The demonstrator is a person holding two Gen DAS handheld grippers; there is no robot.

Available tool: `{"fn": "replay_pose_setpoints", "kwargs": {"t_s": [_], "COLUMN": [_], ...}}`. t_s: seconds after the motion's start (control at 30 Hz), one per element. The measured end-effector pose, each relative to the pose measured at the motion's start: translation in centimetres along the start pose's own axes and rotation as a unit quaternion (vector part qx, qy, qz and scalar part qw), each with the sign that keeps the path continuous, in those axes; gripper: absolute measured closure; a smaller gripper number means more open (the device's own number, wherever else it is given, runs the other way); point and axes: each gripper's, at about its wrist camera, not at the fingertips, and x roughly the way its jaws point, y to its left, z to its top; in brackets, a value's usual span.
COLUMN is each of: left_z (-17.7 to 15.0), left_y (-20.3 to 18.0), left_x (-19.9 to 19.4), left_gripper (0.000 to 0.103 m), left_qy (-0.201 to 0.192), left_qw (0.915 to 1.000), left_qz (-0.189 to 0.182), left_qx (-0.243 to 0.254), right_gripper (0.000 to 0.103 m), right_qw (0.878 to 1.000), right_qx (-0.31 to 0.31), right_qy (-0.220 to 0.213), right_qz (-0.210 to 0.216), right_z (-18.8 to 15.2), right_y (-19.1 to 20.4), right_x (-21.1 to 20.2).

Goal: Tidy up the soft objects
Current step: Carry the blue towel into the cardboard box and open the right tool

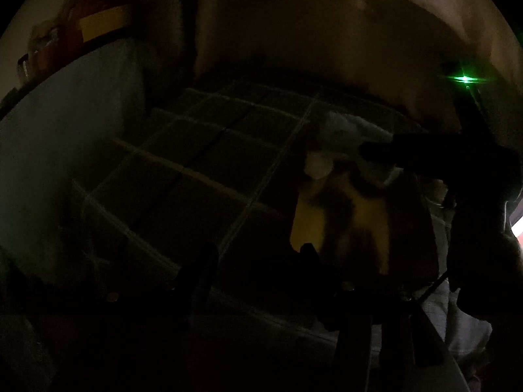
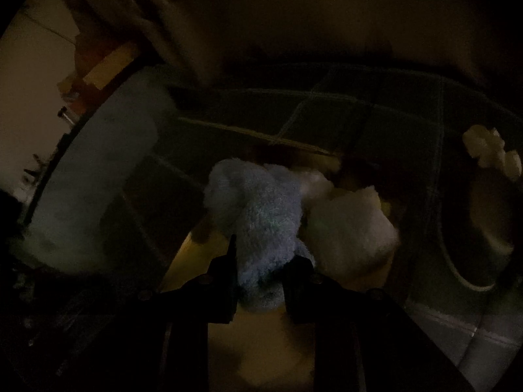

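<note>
Soft blue fuzzy sock (image 2: 261,222) sits clamped between the dark fingers of my right gripper (image 2: 261,274), low in the centre of the right wrist view; the jaws are narrow and pressed on its lower end, while the rest of the sock bulges up and away from them. Just to the right of it, touching, I see a cream fuzzy sock (image 2: 353,225). Both hang over a yellowish patch (image 2: 209,261) at lower centre, which I cannot identify in this dim light.

My left gripper (image 1: 258,254) shows at the bottom of the left wrist view with its jaws about half apart and nothing I can make out between them. From that camera my right gripper (image 1: 425,156) appears as a dark shape at the right, with the pale sock (image 1: 346,127) sticking out toward the centre.

Beyond both grippers lies a grid organizer (image 2: 359,121) of dark fabric, its thin walls forming square compartments across the middle of each view. The cells I can see into look dark; I cannot tell what is in them. At the right edge of the right wrist view a pale fluffy item (image 2: 490,150) rests near a round rimmed container (image 2: 457,261).

A pale grey-blue surface (image 1: 72,124) curves along the left. Above it, at upper left, a yellow strip (image 1: 104,26) on something reddish. A green light (image 1: 464,79) glows at upper right.
</note>
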Motion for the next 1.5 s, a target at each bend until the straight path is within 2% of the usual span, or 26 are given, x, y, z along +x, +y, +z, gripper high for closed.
{"fn": "replay_pose_setpoints", "kwargs": {"t_s": [0.07,0.23,0.4,0.43,0.47,0.6,0.67,0.7,0.9,1.03,1.17,1.3,1.5], "left_z": [0.0,0.8,0.8,0.8,0.8,0.8,1.0,0.9,0.6,0.4,-0.2,-0.5,-1.1], "left_y": [0.0,-0.7,-1.2,-1.3,-1.4,-1.7,-2.0,-1.9,-2.3,-2.6,-3.1,-4.4,-6.8], "left_x": [0.0,0.5,0.4,0.5,0.6,1.3,1.4,1.3,1.6,2.0,1.8,1.9,1.7], "left_gripper": [0.050,0.050,0.050,0.050,0.050,0.050,0.050,0.050,0.050,0.050,0.050,0.050,0.050], "left_qy": [0.000,0.001,0.001,0.001,0.001,0.001,0.001,0.001,0.001,0.000,-0.003,-0.006,-0.011], "left_qw": [1.0000,1.0000,0.9999,0.9999,0.9999,0.9997,0.9996,0.9996,0.9991,0.9987,0.9980,0.9967,0.9923], "left_qz": [0.001,0.002,0.008,0.009,0.010,0.017,0.019,0.018,0.026,0.029,0.036,0.044,0.059], "left_qx": [0.001,0.004,0.007,0.008,0.009,0.017,0.020,0.022,0.034,0.041,0.052,0.069,0.108], "right_gripper": [0.082,0.080,0.074,0.069,0.064,0.061,0.048,0.046,0.044,0.043,0.039,0.035,0.035], "right_qw": [1.000,0.999,0.999,0.999,0.999,0.999,0.999,0.999,0.997,0.992,0.985,0.975,0.954], "right_qx": [-0.002,-0.011,-0.010,-0.010,-0.009,-0.014,-0.014,-0.014,-0.016,-0.026,-0.023,-0.005,0.072], "right_qy": [0.008,0.023,0.023,0.021,0.018,0.002,-0.011,-0.017,-0.077,-0.114,-0.133,-0.136,-0.129], "right_qz": [-0.016,-0.021,-0.028,-0.031,-0.031,-0.034,-0.031,-0.027,-0.010,-0.045,-0.107,-0.176,-0.259], "right_z": [-0.1,-0.1,0.3,0.2,0.1,-0.7,-1.7,-2.5,-5.5,-9.1,-13.1,-16.4,-20.1], "right_y": [0.4,1.6,2.1,2.1,2.1,2.4,1.7,1.0,-0.8,-2.7,-6.1,-11.6,-21.5], "right_x": [0.9,2.1,2.0,1.8,1.6,0.7,-0.6,-1.1,-5.7,-9.4,-13.1,-16.6,-20.7]}}
